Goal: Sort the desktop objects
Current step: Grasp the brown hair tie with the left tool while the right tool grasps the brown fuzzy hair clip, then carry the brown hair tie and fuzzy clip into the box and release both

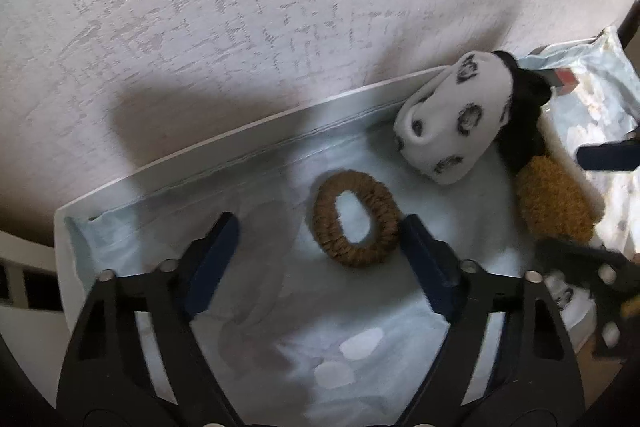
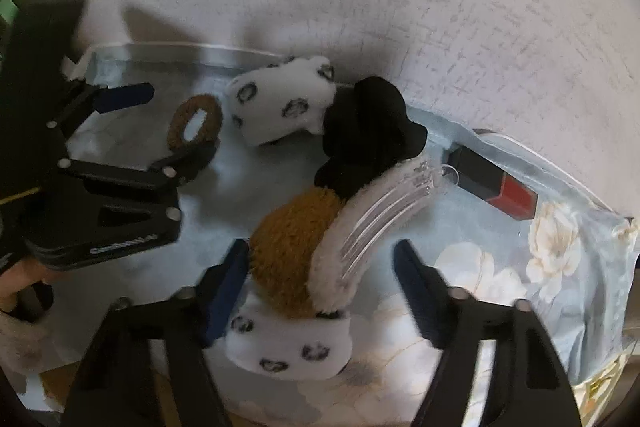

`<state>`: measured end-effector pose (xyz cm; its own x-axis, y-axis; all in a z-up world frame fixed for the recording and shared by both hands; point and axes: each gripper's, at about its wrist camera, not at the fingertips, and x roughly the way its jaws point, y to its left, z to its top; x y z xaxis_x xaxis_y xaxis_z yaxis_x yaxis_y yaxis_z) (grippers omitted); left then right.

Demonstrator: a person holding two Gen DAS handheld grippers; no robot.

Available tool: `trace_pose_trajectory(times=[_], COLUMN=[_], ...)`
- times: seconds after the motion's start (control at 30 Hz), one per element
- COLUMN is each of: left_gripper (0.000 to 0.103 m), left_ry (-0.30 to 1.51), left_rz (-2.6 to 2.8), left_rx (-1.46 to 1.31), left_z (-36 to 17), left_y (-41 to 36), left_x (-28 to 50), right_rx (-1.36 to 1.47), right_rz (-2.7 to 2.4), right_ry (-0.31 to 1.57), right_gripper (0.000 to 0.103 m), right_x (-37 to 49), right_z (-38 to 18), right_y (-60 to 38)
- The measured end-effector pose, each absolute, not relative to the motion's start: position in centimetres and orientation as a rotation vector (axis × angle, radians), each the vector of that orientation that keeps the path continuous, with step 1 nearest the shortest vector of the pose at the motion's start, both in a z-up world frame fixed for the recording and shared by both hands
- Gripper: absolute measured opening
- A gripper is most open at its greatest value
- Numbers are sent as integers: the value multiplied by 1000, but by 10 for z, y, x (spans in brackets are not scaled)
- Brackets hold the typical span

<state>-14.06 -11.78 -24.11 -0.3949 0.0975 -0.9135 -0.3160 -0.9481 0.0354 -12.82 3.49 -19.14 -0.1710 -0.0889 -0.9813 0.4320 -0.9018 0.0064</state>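
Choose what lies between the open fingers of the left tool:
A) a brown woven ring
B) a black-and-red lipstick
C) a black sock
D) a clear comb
A: the brown woven ring lies flat on the pale blue cloth just ahead of the open left tool.

Wall point(image 1: 248, 7) fills upper half of both views: pale, off-white w/ rough grey crosshatch texture, streaks running horiz & vert. Dark soft-edged shadows fall on wall low down, just above surface edge. White ledge point(image 1: 224, 143) runs along wall base, thin & pale. Below it, light blue cloth point(image 1: 360, 355) w/ stitched hem covers the surface; right wrist view shows cream floral print point(image 2: 556, 239) on cloth's right part, wrinkled & bunched at far right edge. Light is soft, seems daylight, brighter patch mid-cloth, dimmer toward frame corners. Bottom left of left wrist view: white slatted bit point(image 1: 28, 291), too blurred to ID.
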Motion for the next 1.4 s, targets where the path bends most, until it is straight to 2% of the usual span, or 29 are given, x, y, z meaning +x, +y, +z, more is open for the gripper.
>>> trace_pose_trajectory(times=[0.03,0.1,0.13,0.17,0.27,0.4,0.57,1.13,1.4], left_gripper=[67,50,38,31,20,18,18,18,18], left_ry=[286,250,245,243,221,175,211,221,204], left_rz=[2408,2386,2387,2386,2371,2365,2378,2408,2454], left_rx=[-1557,-1549,-1548,-1554,-1569,-1592,-1572,-1565,-1499], left_z=[-241,-239,-238,-237,-235,-232,-220,-173,-120], left_y=[-118,-118,-118,-119,-121,-128,-126,-120,-124], left_x=[-140,-139,-138,-138,-138,-136,-128,-90,-86], right_rx=[1764,1760,1761,1761,1776,1770,1763,1682,1553], right_rz=[-2137,-2152,-2155,-2160,-2146,-2129,-2131,-2144,-2122], right_ry=[391,349,322,276,168,114,94,3,20], right_gripper=[54,50,47,44,38,31,28,27,27], right_x=[-129,-131,-132,-133,-136,-135,-131,-109,-79], right_z=[-192,-189,-187,-185,-181,-176,-170,-122,-72], right_y=[35,40,43,49,63,74,80,123,136])
